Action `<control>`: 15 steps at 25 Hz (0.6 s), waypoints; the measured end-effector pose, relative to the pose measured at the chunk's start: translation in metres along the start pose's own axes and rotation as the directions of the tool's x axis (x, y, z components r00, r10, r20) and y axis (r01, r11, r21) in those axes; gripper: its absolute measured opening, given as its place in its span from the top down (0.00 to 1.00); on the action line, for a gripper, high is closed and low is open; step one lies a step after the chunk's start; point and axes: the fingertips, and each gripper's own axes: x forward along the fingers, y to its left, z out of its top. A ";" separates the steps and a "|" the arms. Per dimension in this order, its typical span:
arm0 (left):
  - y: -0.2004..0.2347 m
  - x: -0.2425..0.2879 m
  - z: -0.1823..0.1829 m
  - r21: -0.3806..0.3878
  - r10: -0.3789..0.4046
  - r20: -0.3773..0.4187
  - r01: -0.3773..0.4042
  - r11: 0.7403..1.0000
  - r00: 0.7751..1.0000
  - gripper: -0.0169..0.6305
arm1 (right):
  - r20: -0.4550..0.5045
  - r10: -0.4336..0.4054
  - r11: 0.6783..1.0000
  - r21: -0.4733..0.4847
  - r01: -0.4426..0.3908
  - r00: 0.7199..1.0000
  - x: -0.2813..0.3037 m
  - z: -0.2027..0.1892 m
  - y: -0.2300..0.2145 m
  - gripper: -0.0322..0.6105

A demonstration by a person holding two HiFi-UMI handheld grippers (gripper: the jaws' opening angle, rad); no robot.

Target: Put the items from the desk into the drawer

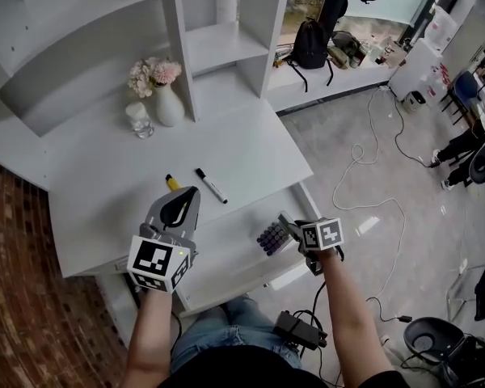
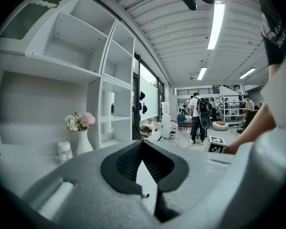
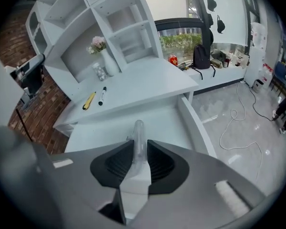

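Observation:
A yellow pen-like item (image 1: 171, 182) and a black marker (image 1: 211, 185) lie on the white desk (image 1: 129, 176) near its front edge. They also show in the right gripper view, the yellow item (image 3: 89, 100) left of the marker (image 3: 103, 95). Below the desk the white drawer (image 1: 226, 269) stands pulled out. My right gripper (image 1: 284, 223) hangs over it, shut on a brush with a dark bristled head (image 1: 271, 238) and a clear handle (image 3: 138, 132). My left gripper (image 1: 192, 191) hovers at the desk's front edge just below the yellow item, its jaws shut with nothing between them.
A vase of flowers (image 1: 168, 103) and a small glass jar (image 1: 140, 120) stand at the back of the desk under white shelves (image 1: 226, 47). A brick wall (image 1: 16, 297) runs on the left. Cables (image 1: 372, 160) and a black backpack (image 1: 310, 45) are on the right.

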 end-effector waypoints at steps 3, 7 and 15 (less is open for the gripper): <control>-0.001 0.002 -0.003 0.009 0.004 -0.016 -0.003 1.000 1.000 0.98 | 0.013 -0.057 0.998 0.033 0.057 0.998 0.011 -0.001 -0.021 0.79; 0.003 0.004 -0.008 0.019 0.016 -0.044 -0.015 1.000 0.999 0.98 | -0.014 -0.053 0.995 0.082 0.054 0.998 0.027 -0.006 -0.032 0.79; 0.009 0.015 -0.018 0.004 0.031 -0.076 -0.031 1.000 0.997 0.98 | -0.034 -0.021 0.993 0.119 0.025 0.999 0.047 -0.002 -0.054 0.79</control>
